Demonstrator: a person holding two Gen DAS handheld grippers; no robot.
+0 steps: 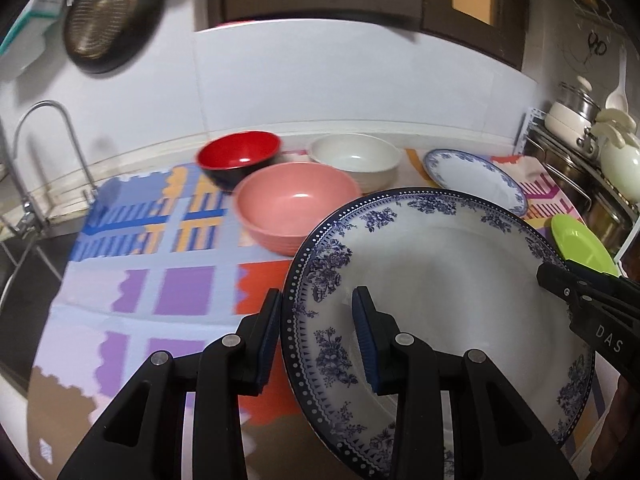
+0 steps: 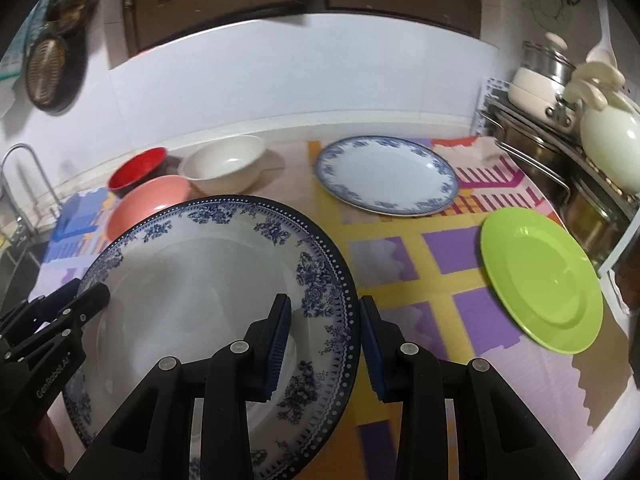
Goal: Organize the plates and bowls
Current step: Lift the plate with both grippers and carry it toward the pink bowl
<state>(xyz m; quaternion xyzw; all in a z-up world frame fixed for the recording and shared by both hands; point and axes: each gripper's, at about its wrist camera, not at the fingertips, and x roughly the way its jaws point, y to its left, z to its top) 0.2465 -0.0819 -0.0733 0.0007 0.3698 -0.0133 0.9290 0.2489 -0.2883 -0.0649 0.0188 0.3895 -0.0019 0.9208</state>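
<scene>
The large blue-patterned plate [image 1: 440,300] hangs above the desk [image 2: 400,280], its opposite rims clenched in the left jaws and right jaws, likely for balance. Beyond them wait a smaller blue plate [image 2: 386,176], green plate [image 2: 542,278] and three bowls.

white plate [image 1: 440,280] – blue floral rim, pink bowl [image 1: 294,204], lime-green plate [image 2: 544,276]

Left wrist view looking forward and down from the large plate's [image 1: 440,300] left rim, right wrist view from its right rim [image 2: 208,300], both very near it, facing the back wall, sharing bowls, plates, bench [image 2: 288,160].
</scene>
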